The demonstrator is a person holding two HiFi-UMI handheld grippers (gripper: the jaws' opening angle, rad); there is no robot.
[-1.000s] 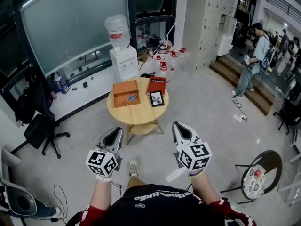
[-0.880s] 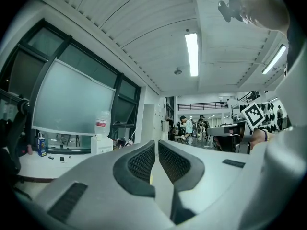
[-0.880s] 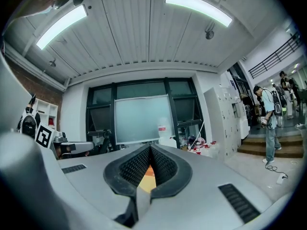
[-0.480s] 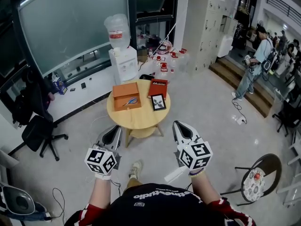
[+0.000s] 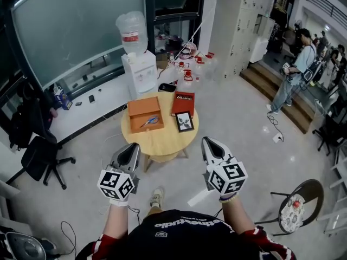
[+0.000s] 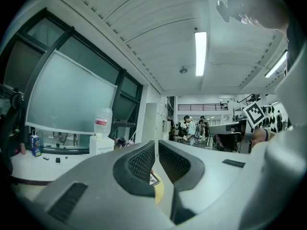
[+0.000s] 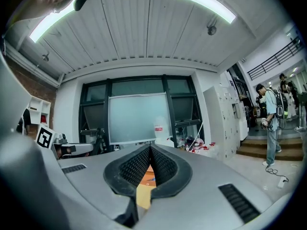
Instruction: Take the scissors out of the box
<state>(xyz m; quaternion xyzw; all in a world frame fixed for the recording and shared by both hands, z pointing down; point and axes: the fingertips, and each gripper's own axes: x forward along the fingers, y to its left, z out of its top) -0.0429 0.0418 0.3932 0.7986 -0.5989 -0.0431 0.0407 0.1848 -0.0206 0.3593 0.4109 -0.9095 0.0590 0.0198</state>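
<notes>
An open orange box [image 5: 137,106] lies on the left part of a round wooden table [image 5: 162,137], with blue-handled scissors [image 5: 151,120] inside it. Both grippers are held level, short of the table's near edge and apart from everything on it. My left gripper [image 5: 131,147] is shut and holds nothing; in the left gripper view its pads [image 6: 157,143] stand almost together. My right gripper [image 5: 210,142] is also shut and empty, its pads [image 7: 150,147] meeting at the tips, with the orange box showing below them in the right gripper view.
A red flat box [image 5: 182,101] and a small framed picture [image 5: 185,121] lie on the table's right half. A water dispenser [image 5: 140,69] stands behind the table, an office chair [image 5: 39,157] at the left, a round chair [image 5: 295,203] at the right. A person [image 5: 290,75] stands by steps.
The table has drawn nearer in the head view. Both shut grippers have moved forward toward it along with the person.
</notes>
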